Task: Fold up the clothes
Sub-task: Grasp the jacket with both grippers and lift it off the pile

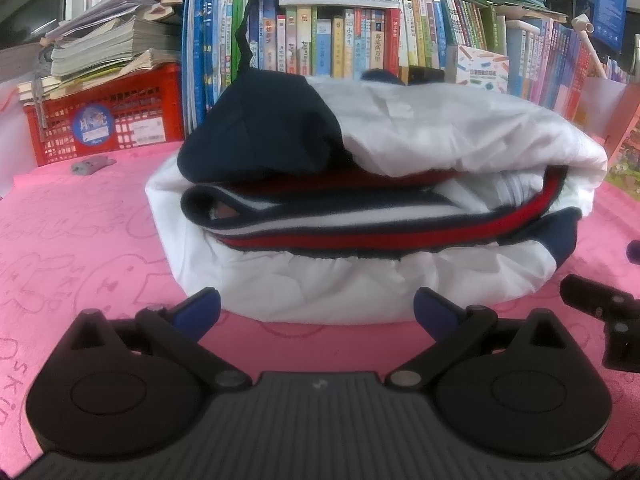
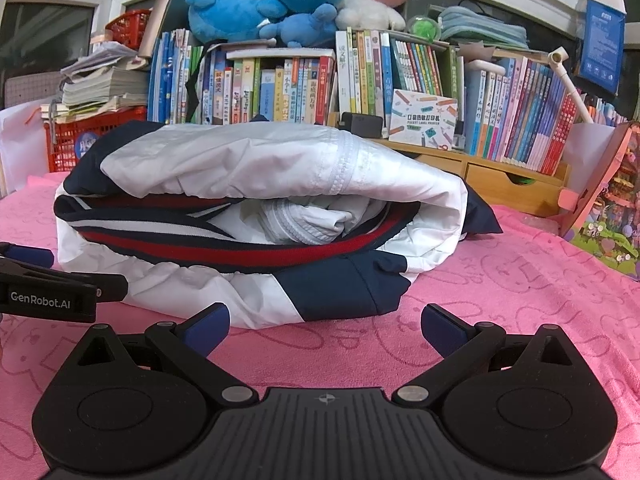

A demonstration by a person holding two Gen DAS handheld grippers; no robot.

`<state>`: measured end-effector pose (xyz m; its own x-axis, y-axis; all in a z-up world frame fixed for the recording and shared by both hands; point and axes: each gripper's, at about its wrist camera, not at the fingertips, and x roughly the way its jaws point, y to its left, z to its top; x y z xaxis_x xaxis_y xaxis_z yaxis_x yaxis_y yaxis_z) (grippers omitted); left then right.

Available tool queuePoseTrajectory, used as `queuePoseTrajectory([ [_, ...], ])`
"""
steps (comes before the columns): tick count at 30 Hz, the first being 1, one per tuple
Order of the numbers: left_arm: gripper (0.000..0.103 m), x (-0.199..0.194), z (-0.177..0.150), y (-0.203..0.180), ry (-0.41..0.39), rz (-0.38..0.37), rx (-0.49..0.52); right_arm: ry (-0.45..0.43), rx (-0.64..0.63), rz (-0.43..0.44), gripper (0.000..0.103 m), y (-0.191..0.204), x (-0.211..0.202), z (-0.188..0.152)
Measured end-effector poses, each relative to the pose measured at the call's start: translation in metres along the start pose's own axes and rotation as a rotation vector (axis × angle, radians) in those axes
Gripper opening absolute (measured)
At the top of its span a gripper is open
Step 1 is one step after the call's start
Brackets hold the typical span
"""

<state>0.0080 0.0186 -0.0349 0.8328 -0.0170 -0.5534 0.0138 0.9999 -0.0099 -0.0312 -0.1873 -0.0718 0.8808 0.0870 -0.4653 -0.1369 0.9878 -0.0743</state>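
I read "GenRobot.AI" in white on the left gripper [image 2: 28, 258] seen from the right wrist view; the pink printed cloth [image 1: 80, 240] on the bench shows "skip". Both grippers — left [image 1: 316, 312] and right [image 2: 324, 326] — sit spread wide, holding nothing, just short of the folded white, navy and red-striped jacket [image 1: 360, 184] lying on that cloth.

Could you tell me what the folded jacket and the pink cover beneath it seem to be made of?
Folded jacket: likely thin woven synthetic, faintly shiny with crisp crinkles; its striped band looks ribbed knit. Pink cover: apparently soft terry or fleece, matte and fuzzy with embossed outlines.
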Motion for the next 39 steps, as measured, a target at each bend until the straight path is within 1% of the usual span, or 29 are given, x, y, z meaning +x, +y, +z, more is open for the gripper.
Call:
queuePoseTrajectory([
  [4, 0.103, 0.0, -0.001, 0.001, 0.0, -0.002, -0.003, -0.002, 0.009, 0.015, 0.103, -0.002, 0.001, -0.001],
  [6, 0.103, 0.0, -0.001, 0.0, 0.002, -0.006, 0.002, -0.036, 0.009, 0.044, 0.101, -0.008, 0.0, 0.005],
  [8, 0.103, 0.0, -0.001, -0.001, 0.005, -0.009, 0.006, -0.1, -0.032, 0.003, 0.1, -0.014, 0.0, 0.02],
  [10, 0.103, 0.0, -0.001, -0.003, 0.004, -0.011, 0.02, -0.148, -0.128, -0.068, 0.1, -0.014, 0.008, 0.04],
  [11, 0.103, 0.0, -0.002, -0.004, 0.002, -0.013, 0.028, -0.149, -0.178, -0.09, 0.099, -0.011, 0.016, 0.048],
  [12, 0.103, -0.001, -0.002, -0.004, -0.003, -0.019, 0.03, -0.137, -0.228, -0.095, 0.096, -0.007, 0.028, 0.054],
  [14, 0.103, -0.003, -0.001, -0.004, -0.017, -0.039, 0.044, -0.082, -0.339, -0.089, 0.09, 0.005, 0.053, 0.059],
  [15, 0.103, -0.004, 0.001, -0.003, -0.025, -0.055, 0.058, -0.052, -0.403, -0.088, 0.084, 0.011, 0.067, 0.061],
  [16, 0.103, -0.002, 0.009, -0.001, -0.04, -0.045, 0.076, -0.051, -0.447, -0.093, 0.081, 0.015, 0.075, 0.067],
  [17, 0.103, 0.001, 0.017, 0.0, -0.056, -0.031, 0.095, -0.055, -0.488, -0.1, 0.08, 0.018, 0.082, 0.073],
  [21, 0.103, 0.011, 0.051, 0.008, -0.12, 0.026, 0.168, -0.16, -0.338, -0.105, 0.081, -0.002, 0.085, 0.133],
  [23, 0.103, 0.017, 0.067, 0.012, -0.152, 0.054, 0.205, -0.164, -0.296, -0.104, 0.081, -0.015, 0.093, 0.159],
  [25, 0.103, 0.022, 0.084, 0.016, -0.184, 0.082, 0.242, -0.149, -0.283, -0.102, 0.082, -0.023, 0.103, 0.172],
  [26, 0.103, 0.025, 0.093, 0.018, -0.2, 0.096, 0.26, -0.141, -0.283, -0.096, 0.082, -0.026, 0.106, 0.175],
  [28, 0.103, 0.011, 0.082, 0.015, -0.237, -0.003, 0.315, -0.135, -0.26, -0.074, 0.082, -0.033, 0.106, 0.174],
  [30, 0.103, -0.001, 0.061, 0.006, -0.241, -0.08, 0.401, -0.14, -0.238, -0.046, 0.082, -0.036, 0.105, 0.172],
  [34, 0.103, 0.019, 0.028, -0.013, -0.172, -0.06, 0.515, -0.149, -0.177, 0.0, 0.084, -0.043, 0.103, 0.167],
  [36, 0.103, 0.038, 0.029, -0.014, -0.15, -0.005, 0.497, -0.148, -0.151, 0.02, 0.084, -0.046, 0.1, 0.163],
  [37, 0.103, 0.047, 0.033, -0.011, -0.145, 0.015, 0.463, -0.144, -0.135, 0.031, 0.085, -0.048, 0.098, 0.161],
  [39, 0.103, 0.051, 0.044, -0.004, -0.157, 0.031, 0.381, -0.146, -0.135, 0.052, 0.087, -0.052, 0.091, 0.154],
])
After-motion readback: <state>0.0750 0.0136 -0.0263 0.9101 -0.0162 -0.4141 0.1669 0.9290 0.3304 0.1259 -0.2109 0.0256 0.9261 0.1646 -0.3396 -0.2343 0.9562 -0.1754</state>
